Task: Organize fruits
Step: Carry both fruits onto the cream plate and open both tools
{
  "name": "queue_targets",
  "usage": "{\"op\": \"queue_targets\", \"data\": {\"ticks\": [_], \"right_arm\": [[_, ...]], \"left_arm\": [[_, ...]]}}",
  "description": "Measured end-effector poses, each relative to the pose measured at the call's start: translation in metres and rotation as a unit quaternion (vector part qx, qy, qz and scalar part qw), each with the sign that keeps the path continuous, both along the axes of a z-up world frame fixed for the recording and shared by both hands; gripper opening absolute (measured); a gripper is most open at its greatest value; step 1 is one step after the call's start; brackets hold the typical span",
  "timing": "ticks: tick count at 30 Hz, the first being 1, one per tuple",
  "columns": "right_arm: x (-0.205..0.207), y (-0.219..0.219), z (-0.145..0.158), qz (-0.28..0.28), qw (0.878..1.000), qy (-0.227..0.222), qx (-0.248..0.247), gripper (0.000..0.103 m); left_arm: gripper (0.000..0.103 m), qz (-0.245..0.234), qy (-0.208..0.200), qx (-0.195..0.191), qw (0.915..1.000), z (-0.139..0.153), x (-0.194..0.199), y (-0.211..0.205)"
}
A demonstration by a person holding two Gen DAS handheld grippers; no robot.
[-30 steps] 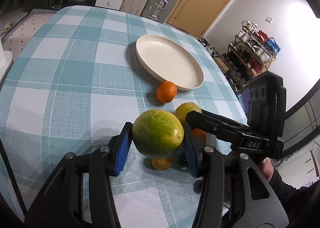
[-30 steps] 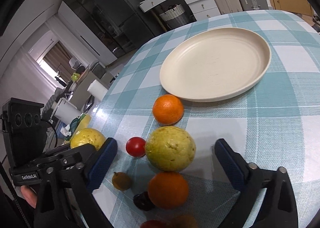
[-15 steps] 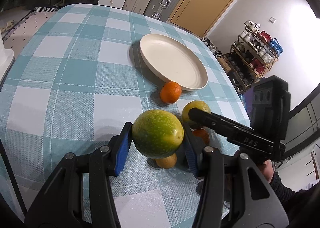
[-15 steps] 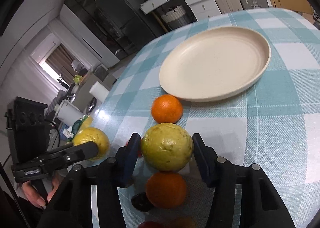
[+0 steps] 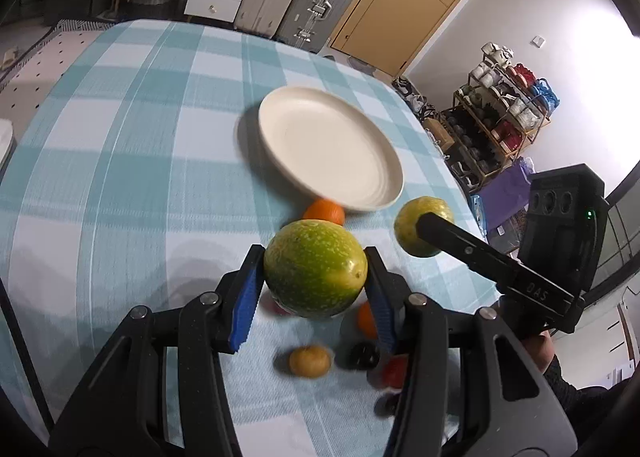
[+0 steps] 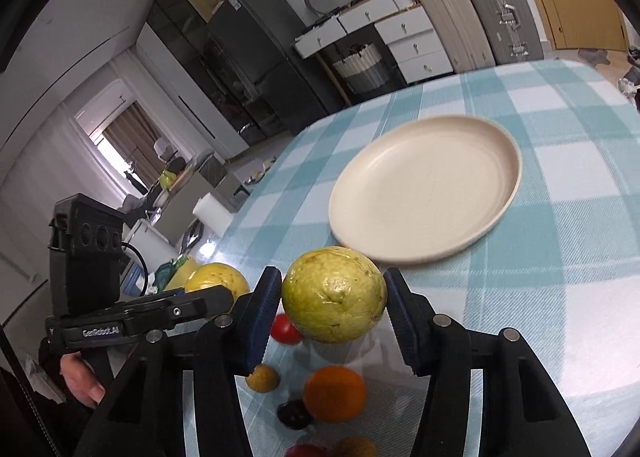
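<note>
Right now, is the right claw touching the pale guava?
Touching. The right wrist view shows both blue pads of the right claw pressed on the guava, one on each side, with the fruit lifted clear of the tablecloth.

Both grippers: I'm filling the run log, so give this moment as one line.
left gripper: holds green fruit | right gripper: just closed on yellow fruit | plate: empty
</note>
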State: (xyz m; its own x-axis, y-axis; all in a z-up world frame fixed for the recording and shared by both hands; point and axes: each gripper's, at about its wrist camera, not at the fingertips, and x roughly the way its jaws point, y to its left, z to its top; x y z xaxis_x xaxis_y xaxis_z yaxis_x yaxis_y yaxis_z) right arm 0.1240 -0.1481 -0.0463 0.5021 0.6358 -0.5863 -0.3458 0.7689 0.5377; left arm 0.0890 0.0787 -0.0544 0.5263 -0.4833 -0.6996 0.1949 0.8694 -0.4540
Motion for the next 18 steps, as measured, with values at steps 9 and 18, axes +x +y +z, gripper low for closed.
{"op": "queue_targets", "data": {"ticks": [9,18], "right_arm": [[0.026,-0.019,0.028,-0.005,0.999,-0.035,-0.023,0.054],[0.073,-0.029,0.041,-0.004,0.998,-0.048,-0.047,0.054]], "left_arm": [[0.046,-0.015,0.0,0.0,0.9999,0.014,0.049,-0.018],[0.046,-0.015,-0.011,0.003,0.9998,0.028,0.109,-0.032]]}}
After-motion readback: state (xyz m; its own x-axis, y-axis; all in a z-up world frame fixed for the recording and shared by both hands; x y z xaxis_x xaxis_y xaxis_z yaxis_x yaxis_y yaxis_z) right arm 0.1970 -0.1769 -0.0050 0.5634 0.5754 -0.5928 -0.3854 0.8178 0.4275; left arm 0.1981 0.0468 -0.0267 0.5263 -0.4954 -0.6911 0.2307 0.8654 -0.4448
